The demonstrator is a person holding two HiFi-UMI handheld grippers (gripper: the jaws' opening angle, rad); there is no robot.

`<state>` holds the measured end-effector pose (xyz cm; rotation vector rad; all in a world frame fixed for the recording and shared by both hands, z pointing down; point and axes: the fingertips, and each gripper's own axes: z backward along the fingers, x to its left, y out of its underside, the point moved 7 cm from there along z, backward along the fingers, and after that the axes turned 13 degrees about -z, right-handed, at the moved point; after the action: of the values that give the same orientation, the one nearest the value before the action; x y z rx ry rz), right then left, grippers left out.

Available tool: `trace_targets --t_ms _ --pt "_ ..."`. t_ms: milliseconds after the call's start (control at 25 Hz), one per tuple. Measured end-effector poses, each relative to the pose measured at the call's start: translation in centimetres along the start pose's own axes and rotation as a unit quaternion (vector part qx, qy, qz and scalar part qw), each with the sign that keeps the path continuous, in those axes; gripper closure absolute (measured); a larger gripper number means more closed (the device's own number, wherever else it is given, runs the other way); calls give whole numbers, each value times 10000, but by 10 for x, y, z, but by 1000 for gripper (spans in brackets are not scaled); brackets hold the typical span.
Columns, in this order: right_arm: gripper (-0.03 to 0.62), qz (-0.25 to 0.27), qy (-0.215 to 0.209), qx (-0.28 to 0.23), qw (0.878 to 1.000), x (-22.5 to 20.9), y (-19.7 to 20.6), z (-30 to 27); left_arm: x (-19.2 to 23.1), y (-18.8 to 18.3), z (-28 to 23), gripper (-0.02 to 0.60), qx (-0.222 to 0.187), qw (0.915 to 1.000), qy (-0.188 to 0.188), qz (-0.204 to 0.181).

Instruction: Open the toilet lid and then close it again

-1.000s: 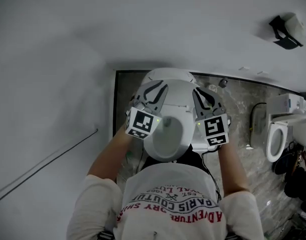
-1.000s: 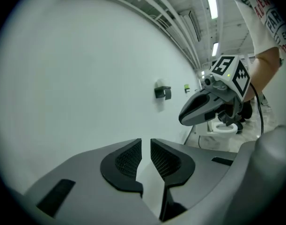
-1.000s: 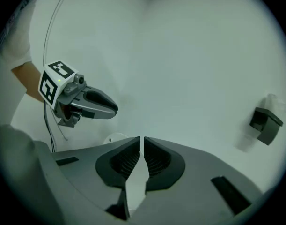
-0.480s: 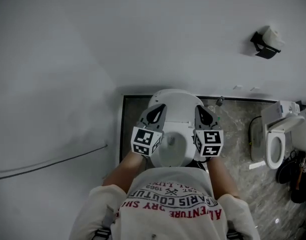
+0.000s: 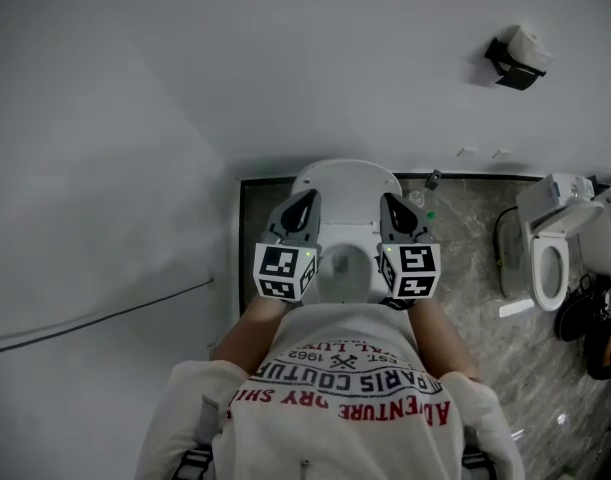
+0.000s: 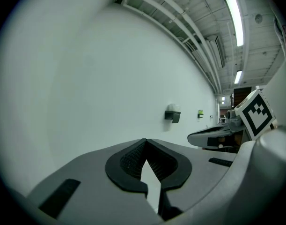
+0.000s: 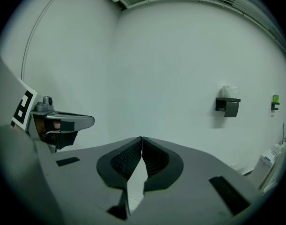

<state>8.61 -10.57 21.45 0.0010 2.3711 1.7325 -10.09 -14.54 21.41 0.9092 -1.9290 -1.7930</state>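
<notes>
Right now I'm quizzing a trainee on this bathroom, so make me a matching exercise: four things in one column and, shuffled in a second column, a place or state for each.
Column one
1. left gripper
2. paper holder
3. near toilet
4. second toilet

Column two
a. mounted on the white wall
b. far right of the head view, on the marbled floor
c. jaws shut, nothing between them
d. centre of the head view, bowl showing

Pairs: 1-c, 2-a, 3-d, 4-b

Two hand-held grippers (image 5: 305, 200) (image 5: 389, 203), two toilets (image 5: 345, 176) (image 5: 551, 260), one paper holder (image 5: 515, 60).
</notes>
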Motion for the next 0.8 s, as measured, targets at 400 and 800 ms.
trace_targets --t_ms 400,800 --pt "577 -26 -28 155 9999 -9 10 -1 -8 -1 0 577 -11 9999 -101 -55" --pt "577 -95 -101 263 9996 -17 14 -9 -9 8 -10 577 154 9998 -88 -107"
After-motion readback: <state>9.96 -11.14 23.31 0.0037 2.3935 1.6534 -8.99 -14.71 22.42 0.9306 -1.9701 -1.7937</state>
